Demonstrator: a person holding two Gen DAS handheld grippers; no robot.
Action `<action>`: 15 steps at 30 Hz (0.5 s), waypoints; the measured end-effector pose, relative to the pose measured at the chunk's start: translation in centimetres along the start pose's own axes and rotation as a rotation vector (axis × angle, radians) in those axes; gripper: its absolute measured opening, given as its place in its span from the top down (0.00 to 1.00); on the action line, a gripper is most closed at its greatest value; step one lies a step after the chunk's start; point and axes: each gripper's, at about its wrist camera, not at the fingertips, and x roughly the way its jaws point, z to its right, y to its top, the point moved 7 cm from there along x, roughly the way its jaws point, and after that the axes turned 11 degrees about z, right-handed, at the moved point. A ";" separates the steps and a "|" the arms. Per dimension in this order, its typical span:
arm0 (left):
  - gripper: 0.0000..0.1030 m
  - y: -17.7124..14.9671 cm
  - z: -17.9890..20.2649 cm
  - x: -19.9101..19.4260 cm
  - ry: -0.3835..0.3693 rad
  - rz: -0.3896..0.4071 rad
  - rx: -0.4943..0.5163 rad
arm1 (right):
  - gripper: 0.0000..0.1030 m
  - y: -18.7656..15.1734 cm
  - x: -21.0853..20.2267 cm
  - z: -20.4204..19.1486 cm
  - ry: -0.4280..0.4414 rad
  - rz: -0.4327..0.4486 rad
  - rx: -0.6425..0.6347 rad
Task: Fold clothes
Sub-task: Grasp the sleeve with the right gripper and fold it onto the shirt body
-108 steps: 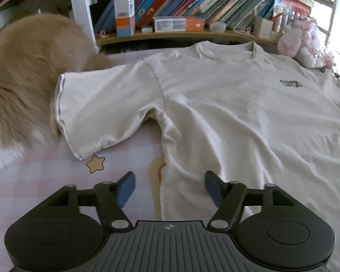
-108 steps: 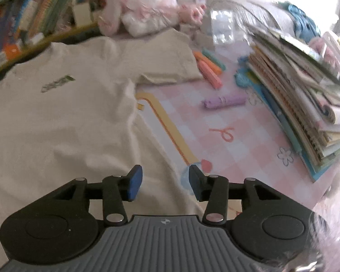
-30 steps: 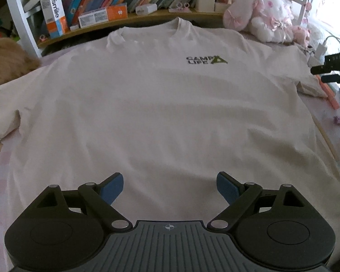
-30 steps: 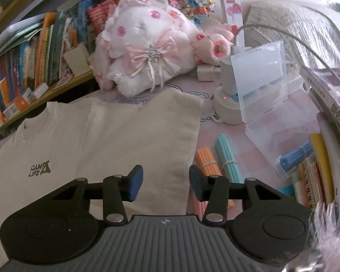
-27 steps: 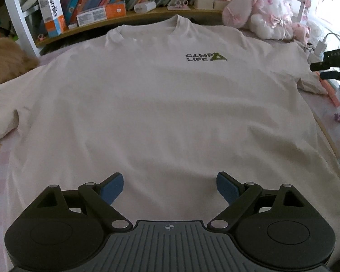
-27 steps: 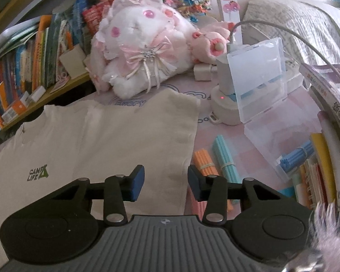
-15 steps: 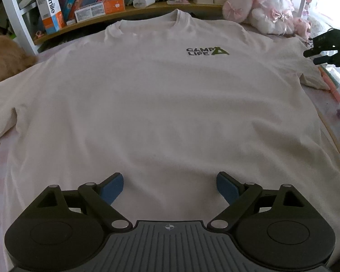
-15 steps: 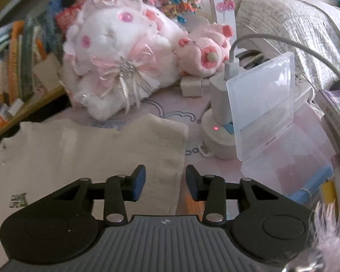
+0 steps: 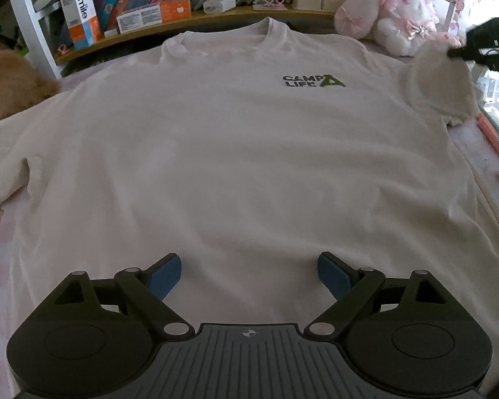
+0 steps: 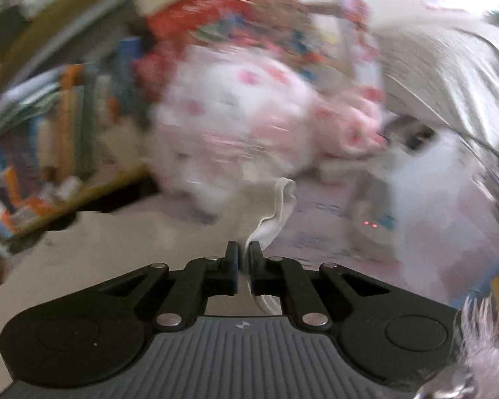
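A cream T-shirt (image 9: 236, 153) with a green and black "CAMP LIFE" print (image 9: 312, 81) lies face up on a pink checked bed cover, collar toward the bookshelf. My left gripper (image 9: 248, 271) hovers open over the shirt's lower middle, nothing between its blue pads. In the left wrist view my right gripper (image 9: 455, 54) is at the far right, pinching the shirt's right sleeve (image 9: 439, 83), which is lifted and curled over. The blurred right wrist view shows that gripper (image 10: 244, 252) shut on the sleeve hem (image 10: 276, 212), cloth bunched between the pads.
A curved wooden shelf (image 9: 196, 23) of books runs behind the collar. A pink and white plush toy (image 9: 396, 16) sits at the back right. A tan furry cushion (image 9: 10, 83) lies at the left. Orange sticks (image 9: 490, 136) lie on the cover to the right.
My right gripper went forward to the sleeve's end, shut on the hem and lifted it, so the sleeve now curls up off the cover. The left gripper stayed put and open.
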 end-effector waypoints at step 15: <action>0.11 -1.2 -4.4 -1.9 0.048 0.012 -0.098 | 0.73 -8.1 4.2 -20.5 0.296 -0.185 -0.220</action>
